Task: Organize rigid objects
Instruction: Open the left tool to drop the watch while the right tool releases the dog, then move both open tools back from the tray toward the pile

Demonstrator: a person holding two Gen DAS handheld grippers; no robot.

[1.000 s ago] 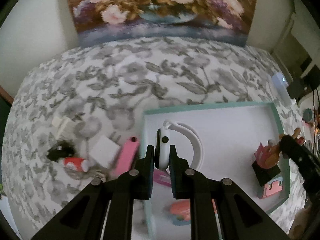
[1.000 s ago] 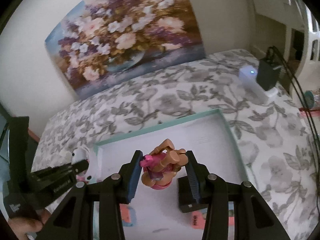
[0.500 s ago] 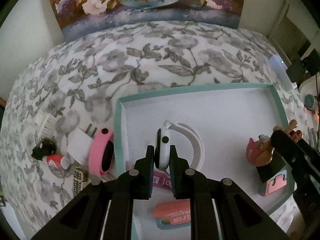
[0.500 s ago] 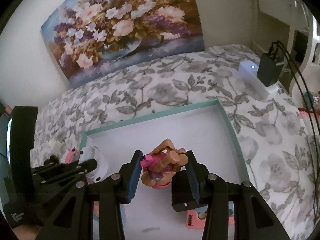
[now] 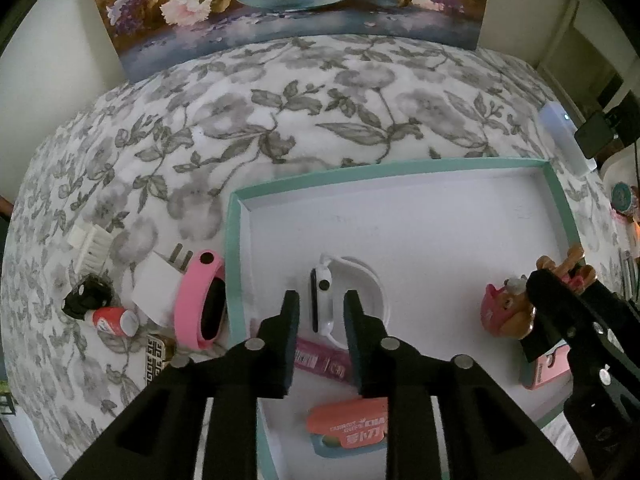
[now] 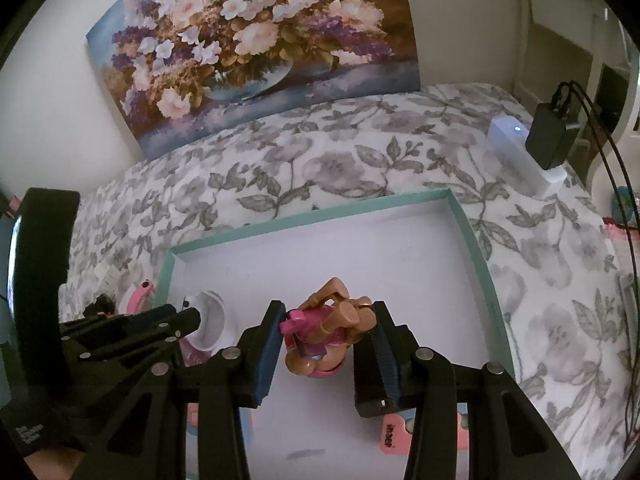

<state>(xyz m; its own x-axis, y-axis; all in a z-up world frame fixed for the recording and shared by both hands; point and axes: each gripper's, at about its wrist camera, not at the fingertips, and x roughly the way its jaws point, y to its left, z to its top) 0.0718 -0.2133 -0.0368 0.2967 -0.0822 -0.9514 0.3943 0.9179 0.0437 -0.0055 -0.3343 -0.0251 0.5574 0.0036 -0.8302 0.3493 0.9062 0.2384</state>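
Observation:
A white smartwatch (image 5: pixel 370 288) stands on its edge on the floor of a white tray with a teal rim (image 5: pixel 400 172). My left gripper (image 5: pixel 321 299) straddles the watch body. Its jaws are opening, and a gap shows on each side of the watch. In the right wrist view the left gripper (image 6: pixel 192 316) reaches the watch (image 6: pixel 212 308) at the tray's left end. My right gripper (image 6: pixel 328 312) is shut on a pink and tan toy figurine (image 6: pixel 328 336), low over the tray (image 6: pixel 312 216). The figurine (image 5: pixel 504 312) also shows at the right of the left wrist view.
Left of the tray on the floral cloth lie a pink wristband (image 5: pixel 200 300), a white plug (image 5: pixel 154 292), a small red can (image 5: pixel 112 318) and a black item (image 5: pixel 86 296). The tray also holds an orange tag (image 5: pixel 352 420), a pink strip (image 5: pixel 320 360) and a black box (image 6: pixel 372 396). A white power strip (image 6: pixel 524 156) lies at the far right.
My left gripper sank toward the tray floor with the watch, then its jaws parted off the watch. The right gripper kept its hold on the figurine.

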